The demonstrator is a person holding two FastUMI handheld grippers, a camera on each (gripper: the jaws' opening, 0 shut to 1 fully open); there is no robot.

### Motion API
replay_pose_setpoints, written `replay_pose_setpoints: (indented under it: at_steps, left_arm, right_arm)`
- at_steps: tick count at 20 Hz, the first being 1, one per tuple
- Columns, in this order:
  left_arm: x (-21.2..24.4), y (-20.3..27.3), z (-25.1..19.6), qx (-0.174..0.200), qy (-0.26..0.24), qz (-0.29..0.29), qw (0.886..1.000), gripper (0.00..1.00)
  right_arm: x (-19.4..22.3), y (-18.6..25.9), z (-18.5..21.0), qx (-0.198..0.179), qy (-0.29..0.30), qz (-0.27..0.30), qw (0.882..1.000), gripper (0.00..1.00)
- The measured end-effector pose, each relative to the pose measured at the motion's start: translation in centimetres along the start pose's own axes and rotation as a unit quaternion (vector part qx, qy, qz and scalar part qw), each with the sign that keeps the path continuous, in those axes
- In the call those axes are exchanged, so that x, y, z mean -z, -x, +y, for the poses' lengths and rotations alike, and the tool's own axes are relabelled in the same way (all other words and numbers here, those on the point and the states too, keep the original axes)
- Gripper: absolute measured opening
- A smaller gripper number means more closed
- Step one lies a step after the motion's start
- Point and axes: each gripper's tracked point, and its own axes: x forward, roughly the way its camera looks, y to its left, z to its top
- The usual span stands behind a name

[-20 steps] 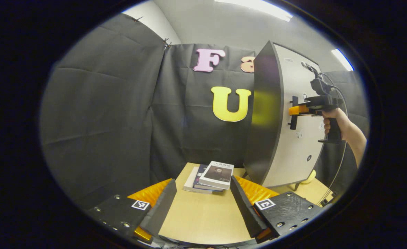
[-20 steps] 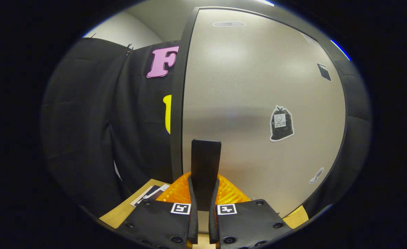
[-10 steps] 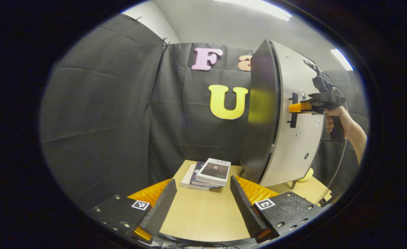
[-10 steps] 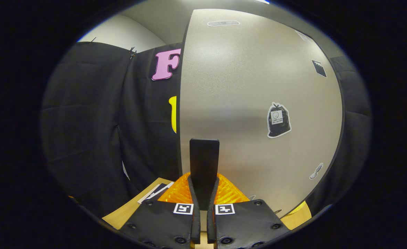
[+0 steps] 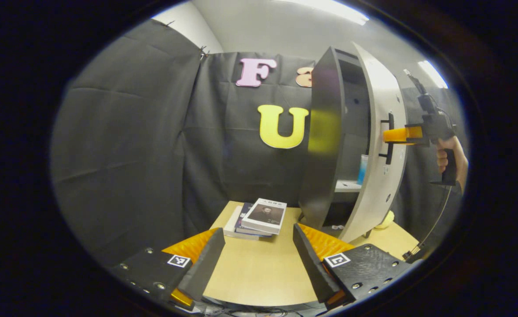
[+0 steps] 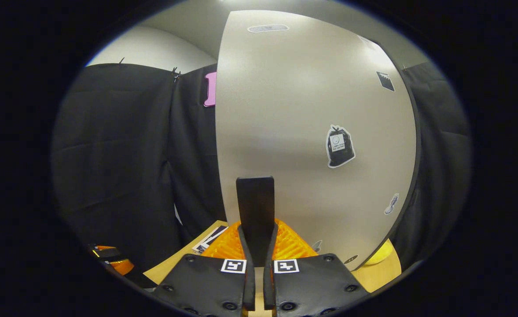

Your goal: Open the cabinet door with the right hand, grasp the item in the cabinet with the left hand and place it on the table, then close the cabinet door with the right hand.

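The right gripper (image 6: pixel 255 246) is clenched on the dark handle (image 6: pixel 255 207) of the cabinet door (image 6: pixel 311 123), with one finger on each side of the bar. In the left gripper view this door (image 5: pixel 384 145) stands partly open, so the opening step is in progress and, in my judgement, needs more swing. Inside the cabinet (image 5: pixel 329 132), on a shelf, stands a light blue item (image 5: pixel 363 168), upright and near the door edge; I cannot tell what it is. The left gripper (image 5: pixel 259 259) is released, its fingers wide apart, low over the near part of the table (image 5: pixel 259 273). A stack of books (image 5: pixel 259 218) lies farther, left of the cabinet. Grasping, placing and closing are all left to do.
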Motion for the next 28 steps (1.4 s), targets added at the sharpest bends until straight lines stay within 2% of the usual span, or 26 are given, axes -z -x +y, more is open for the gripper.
replay_pose_setpoints:
  at_steps: [5,8,12,16,20,24,28]
  left_arm:
    - [-0.7,-0.6,-4.4,0.036,-0.015,-0.005,0.999,0.96]
    - [-1.0,-0.7,-6.9,0.054,-0.019,-0.006,0.998,0.92]
    - [-0.1,-0.6,-10.6,0.078,-0.018,0.002,0.997,0.93]
    - [0.0,0.8,-13.8,0.057,-0.024,0.005,0.998,0.92]
    - [1.5,3.4,-19.0,0.061,0.015,0.022,0.998,0.93]
    - [1.5,6.0,-20.9,0.029,-0.009,0.016,0.999,0.94]
    - [2.4,7.8,-23.4,0.004,-0.006,0.006,1.0,0.92]
  right_arm:
    - [-0.1,0.3,-0.4,-0.011,-0.01,-0.013,1.0,0.09]
    - [-0.3,0.1,-0.6,-0.007,-0.007,-0.004,1.0,0.09]
    - [-0.2,0.2,-0.7,-0.015,-0.001,0.009,1.0,0.09]
    - [0.0,0.1,-0.7,-0.051,-0.003,0.015,0.999,0.07]
    - [0.1,0.3,-0.9,-0.083,-0.004,0.016,0.996,0.09]
    - [0.2,0.3,-1.3,-0.112,-0.005,0.014,0.994,0.07]
    - [0.2,0.1,-1.5,-0.126,-0.008,0.007,0.992,0.07]
